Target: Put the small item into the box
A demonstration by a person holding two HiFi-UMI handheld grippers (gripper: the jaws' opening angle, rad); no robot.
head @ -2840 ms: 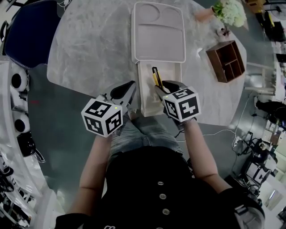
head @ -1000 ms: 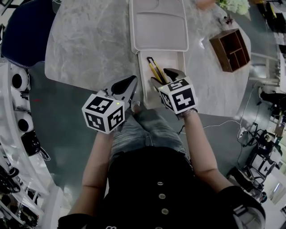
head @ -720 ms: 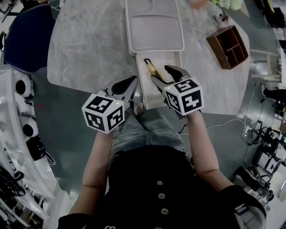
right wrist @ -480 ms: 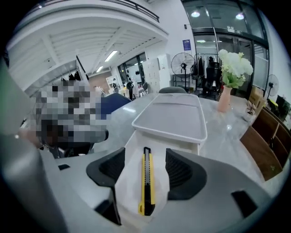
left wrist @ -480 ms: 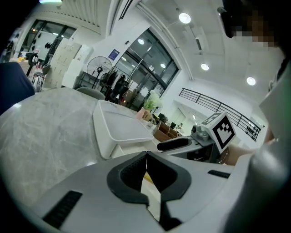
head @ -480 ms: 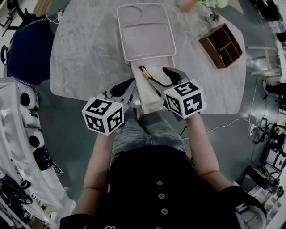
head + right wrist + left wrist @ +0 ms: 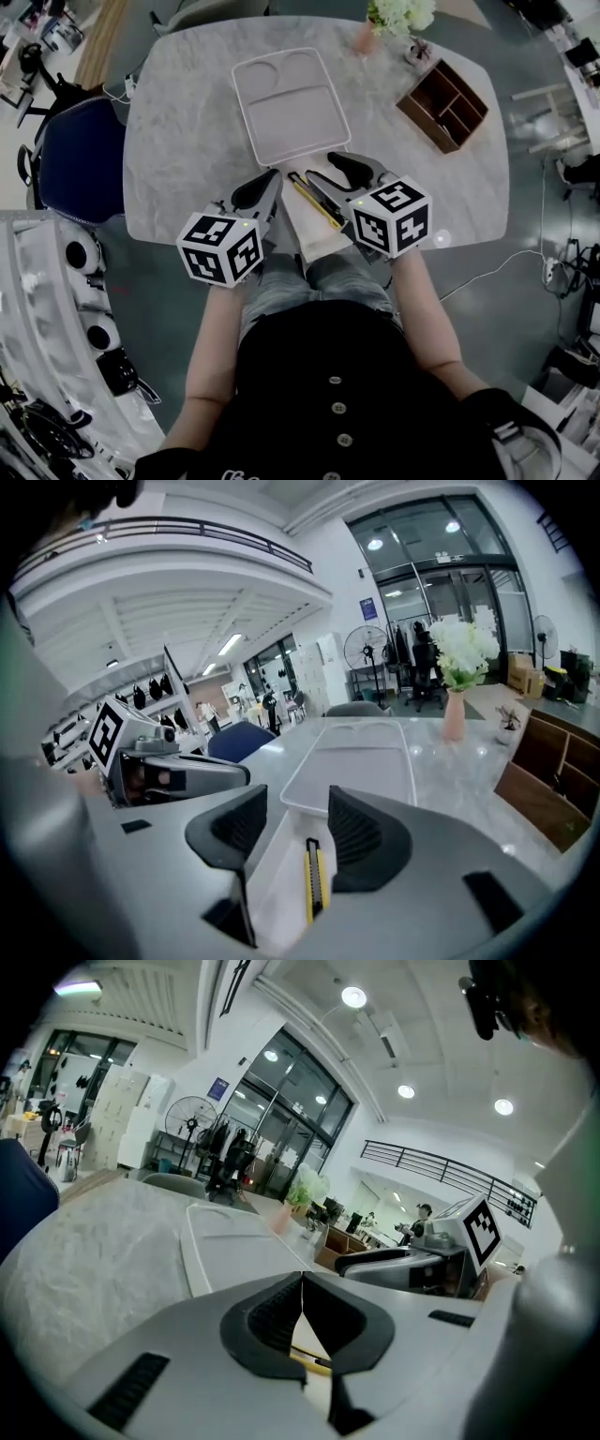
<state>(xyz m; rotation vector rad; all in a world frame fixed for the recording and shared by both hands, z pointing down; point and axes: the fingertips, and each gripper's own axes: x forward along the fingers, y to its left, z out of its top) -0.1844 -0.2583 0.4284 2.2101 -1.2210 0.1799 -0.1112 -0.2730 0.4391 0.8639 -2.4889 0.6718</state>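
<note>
The marble table [image 7: 187,122] fills the upper half of your head view, with the blue chair [image 7: 80,159] drawn up to its edge at about 9 o'clock from the table's middle. Near the table's centre the white lid [image 7: 286,103] lies flat with its moulded hollows facing up. Its near edge meets the far end of the box [image 7: 319,242], which sits open at 6 o'clock from the lid, at the table edge closest to you. The wooden organizer [image 7: 441,103] stands at 2 o'clock from the box, well apart from it, its compartments facing up. Your left gripper [image 7: 267,187] hangs just beside the box at its 9 o'clock side; its jaws are pressed together tip to tip with nothing pinched between them. Your right gripper [image 7: 326,173] is over the box's 3 o'clock side. Its jaws are spread wide, though they have just been closing a little, and nothing is between them, only air above the box floor. The vase of white flowers [image 7: 394,14] stands at the table's far edge, at 1 o'clock from the lid. The utility knife [image 7: 314,200], yellow with a black strip, lies loose inside the box, slanting from 11 o'clock to 5 o'clock. In your right gripper view it rests on the box floor below the gap between the jaws, touching neither one.
</note>
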